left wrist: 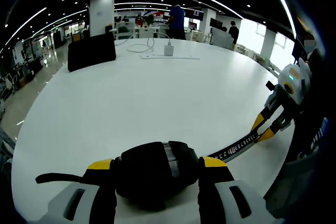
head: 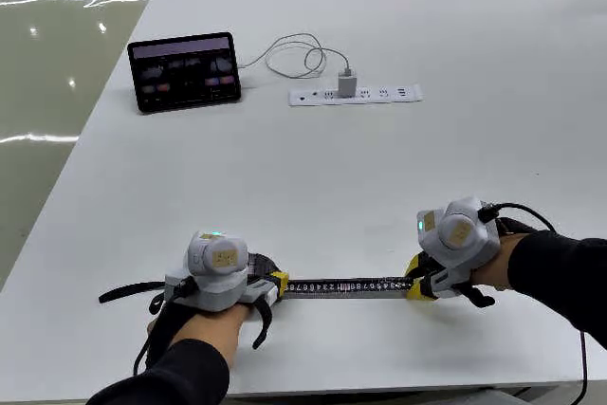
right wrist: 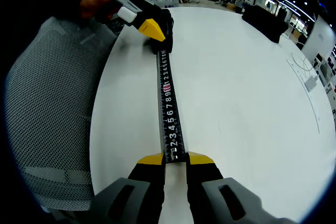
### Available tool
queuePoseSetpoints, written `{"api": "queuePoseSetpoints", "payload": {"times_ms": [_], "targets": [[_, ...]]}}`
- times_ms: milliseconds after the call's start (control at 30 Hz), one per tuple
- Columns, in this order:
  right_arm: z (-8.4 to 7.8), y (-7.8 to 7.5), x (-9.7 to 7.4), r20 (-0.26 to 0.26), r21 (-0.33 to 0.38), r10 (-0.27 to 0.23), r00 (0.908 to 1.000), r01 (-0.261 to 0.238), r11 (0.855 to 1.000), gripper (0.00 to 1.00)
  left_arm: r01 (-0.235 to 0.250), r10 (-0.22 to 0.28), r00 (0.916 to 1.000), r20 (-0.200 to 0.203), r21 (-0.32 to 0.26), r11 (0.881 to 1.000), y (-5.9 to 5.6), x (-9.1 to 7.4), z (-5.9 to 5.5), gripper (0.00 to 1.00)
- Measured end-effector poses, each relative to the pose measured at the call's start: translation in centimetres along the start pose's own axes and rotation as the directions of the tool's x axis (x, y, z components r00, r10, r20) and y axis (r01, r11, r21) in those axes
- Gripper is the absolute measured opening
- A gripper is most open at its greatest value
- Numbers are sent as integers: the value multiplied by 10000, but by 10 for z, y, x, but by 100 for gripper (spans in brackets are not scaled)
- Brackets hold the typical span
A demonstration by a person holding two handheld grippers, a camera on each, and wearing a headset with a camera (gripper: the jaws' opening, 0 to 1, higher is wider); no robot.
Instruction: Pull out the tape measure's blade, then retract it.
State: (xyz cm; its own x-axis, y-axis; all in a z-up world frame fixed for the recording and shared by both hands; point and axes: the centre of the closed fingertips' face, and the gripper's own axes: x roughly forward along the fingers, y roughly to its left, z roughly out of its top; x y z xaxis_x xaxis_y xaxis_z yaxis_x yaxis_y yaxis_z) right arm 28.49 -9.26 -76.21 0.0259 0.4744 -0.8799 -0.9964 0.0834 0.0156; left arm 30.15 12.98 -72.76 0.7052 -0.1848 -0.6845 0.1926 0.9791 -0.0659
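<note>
White surface (head: 379, 177) carrying a black tape measure case (left wrist: 157, 174) and its black blade (right wrist: 169, 114) printed with white numerals and one red mark, the left hand-held gripper (left wrist: 157, 163) and right hand-held gripper (right wrist: 174, 158) both pale grey with black, yellow-tipped jaws; black tablet (head: 184, 71), white power strip (head: 379, 95).

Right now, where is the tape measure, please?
Its case sits lower left in the head view, near the table's front edge, in the left tongs; the blade runs to the right tongs.
</note>
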Motion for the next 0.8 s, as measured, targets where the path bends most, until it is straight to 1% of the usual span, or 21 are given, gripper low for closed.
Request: {"api": "queuePoseSetpoints", "payload": {"times_ms": [467, 800], "targets": [[6, 0, 3, 65, 48, -22, 10000, 21, 10000, 11, -4, 4, 10000, -8, -62, 10000, 0, 0, 0, 59], [11, 0, 5, 224, 30, -38, 9997, 37, 10000, 11, 19, -20, 10000, -17, -176, 9998, 0, 0, 0, 59]]}}
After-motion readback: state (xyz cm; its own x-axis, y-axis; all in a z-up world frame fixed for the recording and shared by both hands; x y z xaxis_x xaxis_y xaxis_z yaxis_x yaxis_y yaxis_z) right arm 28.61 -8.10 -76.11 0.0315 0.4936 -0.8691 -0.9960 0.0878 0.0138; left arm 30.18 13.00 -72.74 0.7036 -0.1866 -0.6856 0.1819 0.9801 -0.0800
